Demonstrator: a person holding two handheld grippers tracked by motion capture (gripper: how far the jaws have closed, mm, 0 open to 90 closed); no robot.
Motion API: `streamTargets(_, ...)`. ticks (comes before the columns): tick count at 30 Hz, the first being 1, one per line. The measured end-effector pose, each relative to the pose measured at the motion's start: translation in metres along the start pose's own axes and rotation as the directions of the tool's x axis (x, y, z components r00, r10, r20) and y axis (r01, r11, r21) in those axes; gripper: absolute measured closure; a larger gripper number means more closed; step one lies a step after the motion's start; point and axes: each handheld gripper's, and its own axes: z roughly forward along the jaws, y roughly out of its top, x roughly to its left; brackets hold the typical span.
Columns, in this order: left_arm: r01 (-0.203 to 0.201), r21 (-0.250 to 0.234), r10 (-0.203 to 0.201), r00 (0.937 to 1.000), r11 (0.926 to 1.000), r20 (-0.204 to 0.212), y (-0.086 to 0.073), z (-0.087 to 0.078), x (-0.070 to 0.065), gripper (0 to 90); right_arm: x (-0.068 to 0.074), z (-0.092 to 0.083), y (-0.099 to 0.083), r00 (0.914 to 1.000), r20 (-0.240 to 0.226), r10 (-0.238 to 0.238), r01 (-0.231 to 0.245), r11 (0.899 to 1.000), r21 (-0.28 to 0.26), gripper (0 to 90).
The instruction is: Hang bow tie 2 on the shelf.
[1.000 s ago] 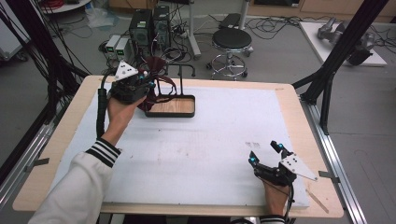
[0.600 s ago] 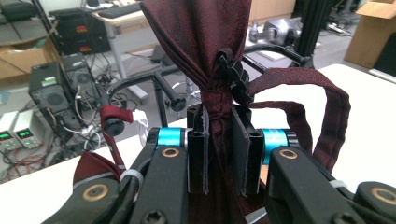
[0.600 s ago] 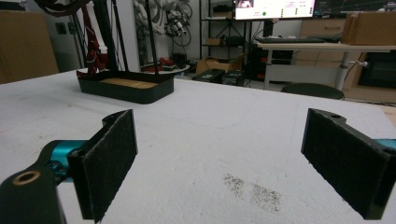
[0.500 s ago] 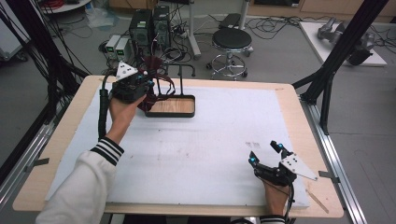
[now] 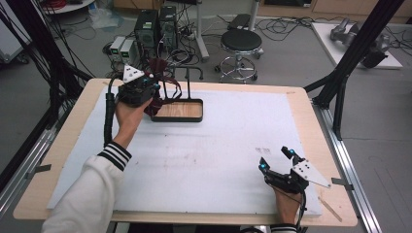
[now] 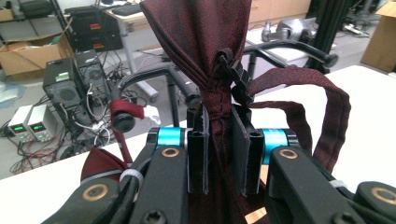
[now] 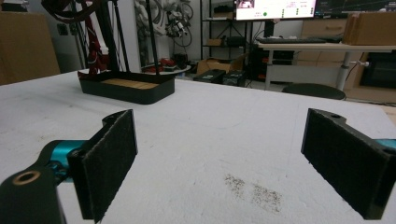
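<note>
In the high view we see our left gripper (image 5: 145, 94) at upper left clamping the dark red tie (image 5: 158, 80) at the black stand (image 5: 177, 110), in the left gripper view the tie (image 6: 205, 56) pinched at centre, and in the right gripper view our right gripper (image 7: 219, 163) gaping wide over the white table (image 7: 224, 126).

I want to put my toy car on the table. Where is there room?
The white mat is bare between the tray stand and the right gripper. It is crowded at the far left, where the left gripper holds the dark red tie.
</note>
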Motion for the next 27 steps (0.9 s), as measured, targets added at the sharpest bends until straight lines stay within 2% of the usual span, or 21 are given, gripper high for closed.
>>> streamTargets(5,0.021,-0.011,-0.021,0.9993,0.9997,-0.030,-0.002,0.004,0.004,77.6,0.000,0.000,0.000,1.0000,0.000,-0.002,0.002,1.000,-0.002,9.7)
streamTargets(16,0.051,0.001,-0.051,0.9964,0.9987,-0.068,-0.010,0.011,0.008,77.7,-0.001,0.000,0.000,1.0000,-0.003,-0.004,0.004,1.000,0.000,9.7)
streamTargets(22,0.051,0.001,-0.051,0.9961,0.9987,-0.071,-0.011,0.012,0.008,77.6,-0.001,0.000,0.000,1.0000,-0.003,-0.003,0.003,1.000,0.000,9.7)
streamTargets(27,0.047,-0.020,-0.048,0.9960,0.9987,-0.076,-0.008,0.010,0.006,77.7,-0.001,0.001,0.000,1.0000,-0.004,-0.001,0.001,1.000,0.000,9.7)
